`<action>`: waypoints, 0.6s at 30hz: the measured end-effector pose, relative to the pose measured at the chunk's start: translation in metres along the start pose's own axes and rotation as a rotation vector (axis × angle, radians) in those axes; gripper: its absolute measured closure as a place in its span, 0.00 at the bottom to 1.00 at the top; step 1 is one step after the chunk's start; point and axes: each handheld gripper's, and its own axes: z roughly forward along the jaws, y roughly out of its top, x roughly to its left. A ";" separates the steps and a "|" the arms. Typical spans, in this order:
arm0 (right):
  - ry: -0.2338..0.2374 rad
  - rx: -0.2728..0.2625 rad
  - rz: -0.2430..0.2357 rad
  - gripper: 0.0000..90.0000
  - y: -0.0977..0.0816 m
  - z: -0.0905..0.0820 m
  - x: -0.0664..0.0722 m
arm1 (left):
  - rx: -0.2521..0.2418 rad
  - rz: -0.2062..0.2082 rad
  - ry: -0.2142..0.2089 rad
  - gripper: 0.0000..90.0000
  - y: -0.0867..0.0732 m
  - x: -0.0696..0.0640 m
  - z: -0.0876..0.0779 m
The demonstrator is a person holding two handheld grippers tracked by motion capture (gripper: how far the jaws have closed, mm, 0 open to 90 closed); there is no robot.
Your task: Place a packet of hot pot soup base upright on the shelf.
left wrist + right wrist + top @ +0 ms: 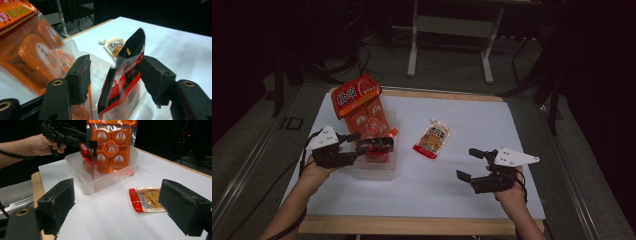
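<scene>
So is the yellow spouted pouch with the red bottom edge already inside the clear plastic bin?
No, the yellow spouted pouch lies flat on the white table, apart from the clear plastic bin.

Glossy foil packet (125,75), clear plastic tray (85,182)

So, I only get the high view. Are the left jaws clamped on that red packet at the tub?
Observer: No. In the left gripper view, the left gripper has its jaws apart around the red packet, with a gap at one pad.
Operator: Any print on the orange bag?
Observer: In the right gripper view, the orange bag in the tub bears a diamond label with a 3.
Operator: And the right jaws?
Observer: The right gripper is open with nothing between its jaws; the yellow pouch lies beyond.
</scene>
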 end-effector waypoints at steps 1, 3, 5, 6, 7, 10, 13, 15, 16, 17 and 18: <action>0.001 -0.001 0.001 0.15 0.000 0.000 0.000 | -0.005 0.003 -0.006 0.46 0.002 -0.001 0.000; -0.001 -0.001 0.002 0.15 0.000 -0.001 -0.001 | -0.009 0.010 -0.006 0.43 0.006 -0.003 -0.001; 0.000 -0.001 0.004 0.15 0.000 -0.001 -0.001 | -0.017 0.013 -0.011 0.42 0.010 -0.006 -0.002; 0.001 -0.003 0.006 0.15 0.000 -0.001 -0.002 | -0.021 0.013 -0.016 0.42 0.011 -0.007 -0.002; 0.001 -0.004 0.006 0.15 0.000 -0.001 -0.002 | -0.027 0.006 -0.022 0.40 0.013 -0.009 -0.002; -0.003 -0.003 0.005 0.15 0.000 -0.002 -0.003 | -0.042 -0.006 -0.031 0.38 0.018 -0.013 -0.004; -0.006 -0.001 0.009 0.15 0.000 -0.002 -0.004 | -0.055 -0.009 -0.044 0.30 0.022 -0.019 -0.004; -0.011 0.004 0.005 0.15 0.000 -0.002 -0.004 | -0.070 -0.011 -0.068 0.22 0.024 -0.023 -0.004; -0.013 0.005 0.003 0.15 0.000 -0.002 -0.004 | -0.071 -0.016 -0.081 0.20 0.025 -0.025 -0.003; -0.017 0.008 -0.002 0.15 0.000 -0.001 -0.003 | -0.075 -0.016 -0.088 0.17 0.025 -0.027 -0.002; -0.022 0.012 -0.007 0.15 0.001 -0.001 -0.003 | -0.079 -0.013 -0.085 0.16 0.026 -0.030 -0.002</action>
